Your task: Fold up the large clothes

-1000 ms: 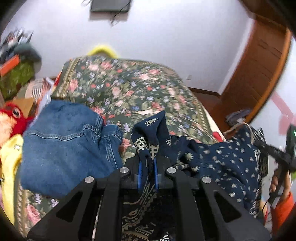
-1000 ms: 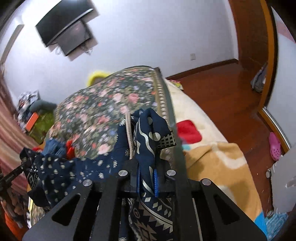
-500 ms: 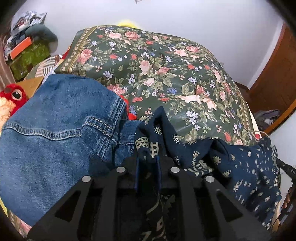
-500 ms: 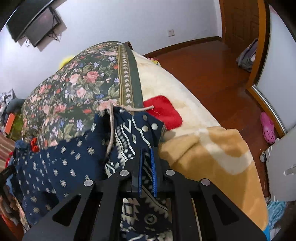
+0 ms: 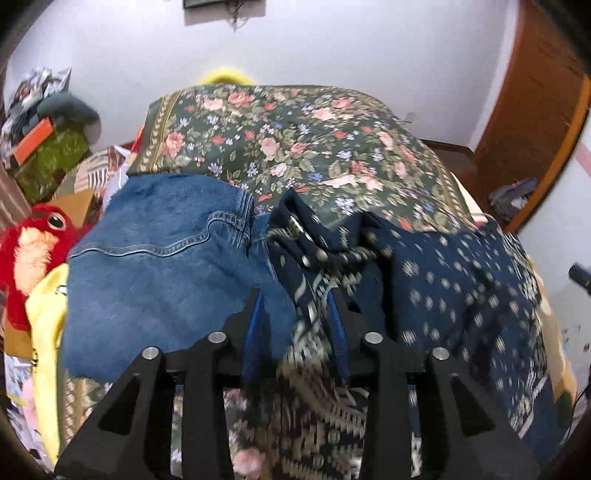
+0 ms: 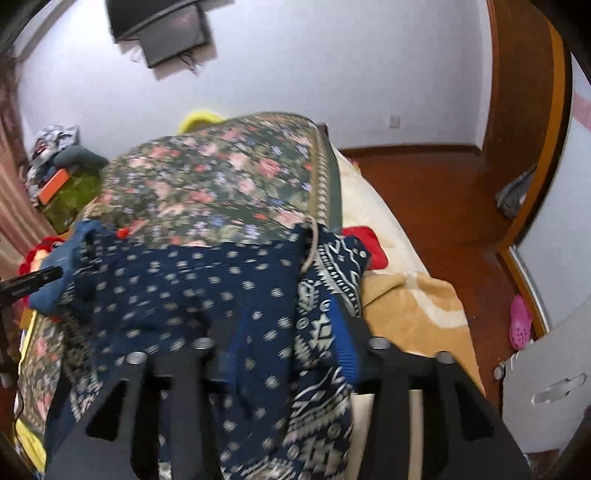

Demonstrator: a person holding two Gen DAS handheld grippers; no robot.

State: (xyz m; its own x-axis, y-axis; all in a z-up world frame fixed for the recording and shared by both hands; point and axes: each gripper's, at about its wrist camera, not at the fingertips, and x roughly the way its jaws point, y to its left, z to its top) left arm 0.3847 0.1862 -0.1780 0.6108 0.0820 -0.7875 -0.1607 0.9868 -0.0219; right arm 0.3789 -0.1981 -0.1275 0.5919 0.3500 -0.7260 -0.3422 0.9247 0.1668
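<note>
I saw a navy garment (image 5: 461, 273) with pale dots and geometric borders, blue denim (image 5: 155, 266), a dark green bedspread (image 5: 295, 147) with pink roses, and a red plush toy (image 5: 33, 240).

Evenly and softly lit indoors, bright on the white wall (image 5: 332, 55), with no clear single source. Faint grey shadows under the wall screen (image 6: 162, 33) and beside the clutter at far left. No harsh glare. Strong fisheye bending throughout: door frame (image 6: 524, 110) bowed, corners cut off by black vignette. Motion blur over the navy cloth (image 5: 461, 280), worst near the left tool (image 5: 295, 317); smeared dots and floral bedspread (image 6: 221, 184) in the right view. Sharper on the denim (image 5: 155, 266) stitching and the red toy (image 5: 33, 251). Dark tool bodies underexposed, nearly featureless.
</note>
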